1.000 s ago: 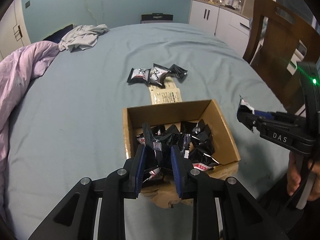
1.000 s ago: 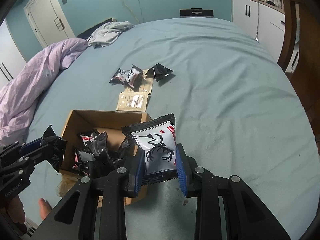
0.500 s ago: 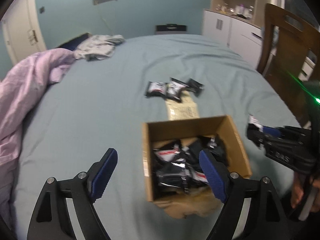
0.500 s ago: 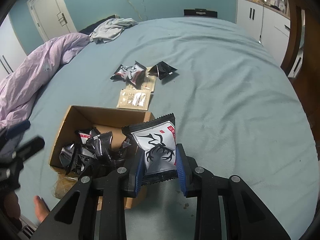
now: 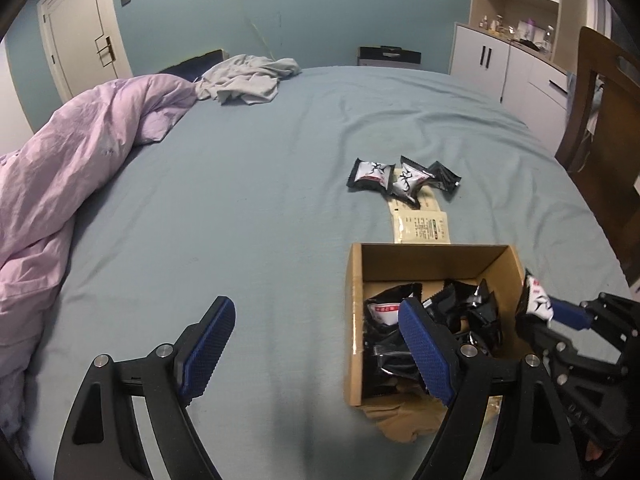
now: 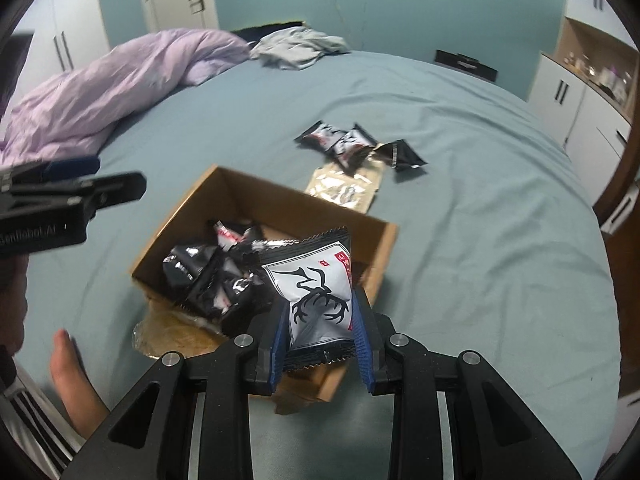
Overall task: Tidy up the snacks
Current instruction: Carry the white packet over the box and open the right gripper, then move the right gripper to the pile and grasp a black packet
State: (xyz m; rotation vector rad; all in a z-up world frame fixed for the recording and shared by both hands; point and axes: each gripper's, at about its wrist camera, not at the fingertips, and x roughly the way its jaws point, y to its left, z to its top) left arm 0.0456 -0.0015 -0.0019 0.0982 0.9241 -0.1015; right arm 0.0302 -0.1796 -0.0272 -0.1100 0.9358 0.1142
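Note:
An open cardboard box (image 5: 436, 255) (image 6: 248, 196) lies on the blue bed and holds several black snack packets (image 5: 472, 304) (image 6: 208, 272). My left gripper (image 5: 316, 336) is open and empty, just left of the box. My right gripper (image 6: 320, 320) is shut on a black and white deer-print snack packet (image 6: 316, 284) and holds it over the box's near right corner; the right gripper also shows in the left wrist view (image 5: 560, 320). Three loose snack packets (image 5: 400, 178) (image 6: 352, 146) lie beyond the box, on beige sachets (image 5: 422, 228) (image 6: 344, 188).
A purple duvet (image 5: 72, 168) is heaped on the bed's left side, with grey clothing (image 5: 248, 80) at the far end. A wooden chair (image 5: 604, 112) and white cabinets (image 5: 504, 64) stand on the right. A bare foot (image 6: 68, 376) is near the bed's front edge.
My left gripper opened, let its snack packet fall into the box, and drew back to the left. My right gripper moved over the box with its deer-print packet.

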